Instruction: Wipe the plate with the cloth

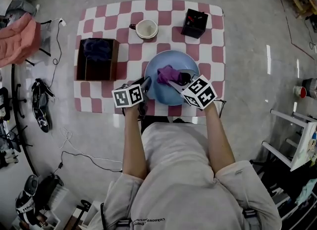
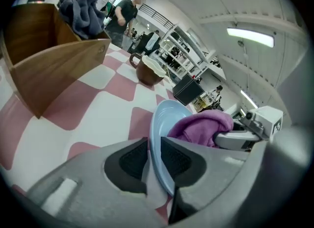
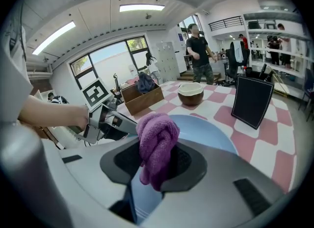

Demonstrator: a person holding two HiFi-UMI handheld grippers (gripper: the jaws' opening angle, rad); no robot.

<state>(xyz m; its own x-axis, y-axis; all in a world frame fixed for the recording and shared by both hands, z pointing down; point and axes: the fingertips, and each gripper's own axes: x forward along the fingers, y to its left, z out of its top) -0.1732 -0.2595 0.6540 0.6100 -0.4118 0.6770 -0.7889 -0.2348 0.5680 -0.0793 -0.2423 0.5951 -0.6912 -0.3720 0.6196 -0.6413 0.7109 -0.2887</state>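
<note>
Plate rim betw. left gripper jaws, unclear overhead.

Purple cloth on blue plate; right gripper apparently clamping cloth.

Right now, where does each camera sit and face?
Head view: on the head, steeply down at the table; forearms show.
Left gripper view: along left gripper jaws shut on the plate rim.
Right gripper view: along right gripper jaws shut on the cloth; left forearm shows.
All share plate and cloth.
</note>
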